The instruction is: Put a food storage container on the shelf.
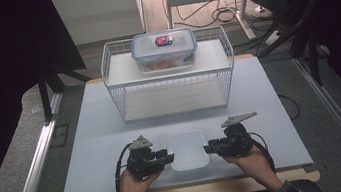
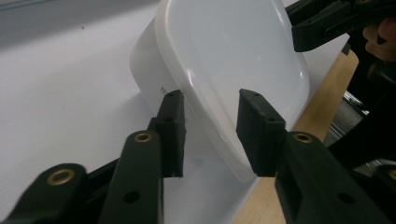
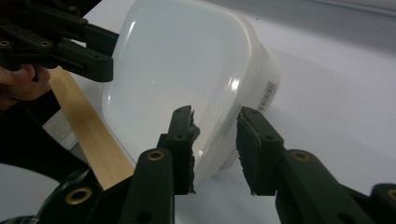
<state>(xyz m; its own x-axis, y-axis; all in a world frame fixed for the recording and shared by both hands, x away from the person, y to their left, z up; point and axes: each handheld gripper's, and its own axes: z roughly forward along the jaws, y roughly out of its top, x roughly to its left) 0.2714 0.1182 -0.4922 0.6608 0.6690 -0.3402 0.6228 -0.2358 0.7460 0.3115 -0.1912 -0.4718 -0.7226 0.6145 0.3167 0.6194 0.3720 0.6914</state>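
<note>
While both straddle its rim, the white tub (image 1: 187,150) sits between the left claw (image 1: 170,157) and right claw (image 1: 207,148).

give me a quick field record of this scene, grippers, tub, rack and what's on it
left hand-held gripper: open, jaws straddle the left rim of the tub
right hand-held gripper: open, jaws straddle the right rim of the tub
tub: white, lidless, on the table near the front edge
table: pale top
rack: white wire, two levels, behind the tub
box: clear, lidded, on the rack's upper shelf
grip: neither gripper clamped yet
</note>
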